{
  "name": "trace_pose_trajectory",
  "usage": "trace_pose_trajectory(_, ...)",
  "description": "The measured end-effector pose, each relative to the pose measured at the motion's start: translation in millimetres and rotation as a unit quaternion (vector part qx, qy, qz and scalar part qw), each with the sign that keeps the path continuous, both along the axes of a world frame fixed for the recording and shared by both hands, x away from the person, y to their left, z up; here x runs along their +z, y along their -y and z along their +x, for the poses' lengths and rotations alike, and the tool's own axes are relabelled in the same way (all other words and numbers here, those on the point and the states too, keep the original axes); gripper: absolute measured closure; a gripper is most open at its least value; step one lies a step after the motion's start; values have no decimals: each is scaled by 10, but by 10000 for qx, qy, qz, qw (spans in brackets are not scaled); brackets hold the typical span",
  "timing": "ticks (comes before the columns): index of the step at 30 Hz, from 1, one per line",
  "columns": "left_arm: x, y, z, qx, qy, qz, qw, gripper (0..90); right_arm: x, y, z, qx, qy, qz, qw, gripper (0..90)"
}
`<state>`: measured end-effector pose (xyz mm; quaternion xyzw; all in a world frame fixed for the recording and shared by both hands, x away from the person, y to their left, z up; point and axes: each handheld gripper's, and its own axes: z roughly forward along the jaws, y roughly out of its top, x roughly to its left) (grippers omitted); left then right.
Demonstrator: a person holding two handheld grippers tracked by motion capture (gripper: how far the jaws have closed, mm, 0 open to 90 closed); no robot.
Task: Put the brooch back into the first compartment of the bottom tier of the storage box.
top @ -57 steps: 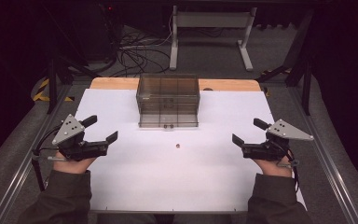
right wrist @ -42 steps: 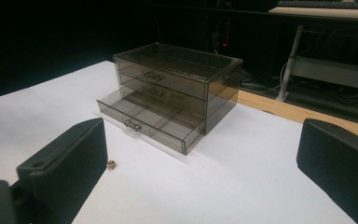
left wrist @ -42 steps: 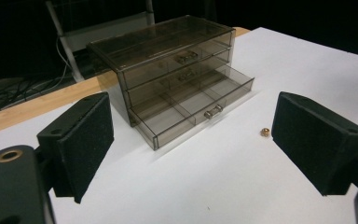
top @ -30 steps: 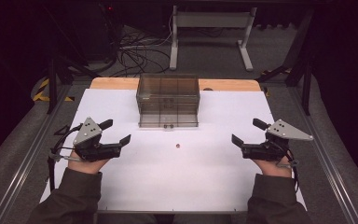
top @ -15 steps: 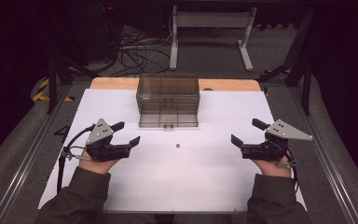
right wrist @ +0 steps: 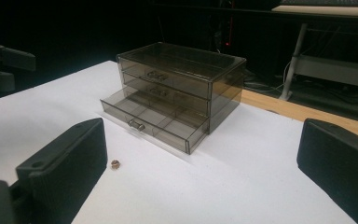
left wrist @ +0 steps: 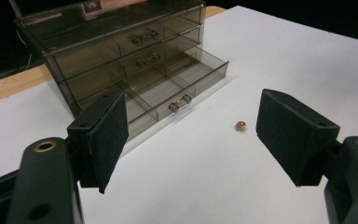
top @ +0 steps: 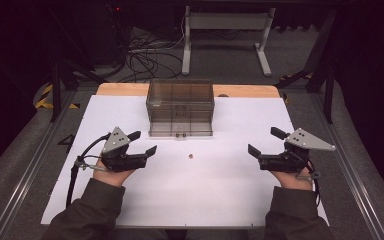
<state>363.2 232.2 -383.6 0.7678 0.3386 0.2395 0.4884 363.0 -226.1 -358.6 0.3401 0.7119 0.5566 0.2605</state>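
- In the high view the left gripper (top: 142, 143) sits at the lower left of centre, held over the white table sheet (top: 230, 200); its jaws stand apart with nothing between them, and they have just been closing a little
- In the left gripper view the two black pads (left wrist: 103, 135) frame bare sheet; the small copper-coloured bead (left wrist: 240, 126) lies just inside the right-hand jaw, right of centre, touching neither pad
- In the high view that bead (top: 191, 156) lies at the middle of the frame, between the two grippers and just below the smoky clear drawer box (top: 181, 106)
- The drawer box stands upper centre; its bottom drawer (left wrist: 177, 88) is pulled out, the two above it shut
- The right gripper (top: 265, 142) rests at the lower right of the high view, well apart from the bead; its jaws are wide apart and empty
- In the right gripper view the bead (right wrist: 115, 164) lies at lower left, beside the left-hand jaw
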Motion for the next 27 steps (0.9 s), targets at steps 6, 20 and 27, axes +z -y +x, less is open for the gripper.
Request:
trace_pose_trajectory(6,-63,93,54,-45,-60,19,10000,269,-1,8,4,-4,-7,10,10000,22)
trace_pose_trajectory(20,-158,283,151,-106,-120,51,9999,293,0,9,0,-5,-9,19,10000,22)
trace_pose_trajectory(27,-223,387,219,-152,-193,103,9996,309,4,22,-3,-12,2,30,10000,22)
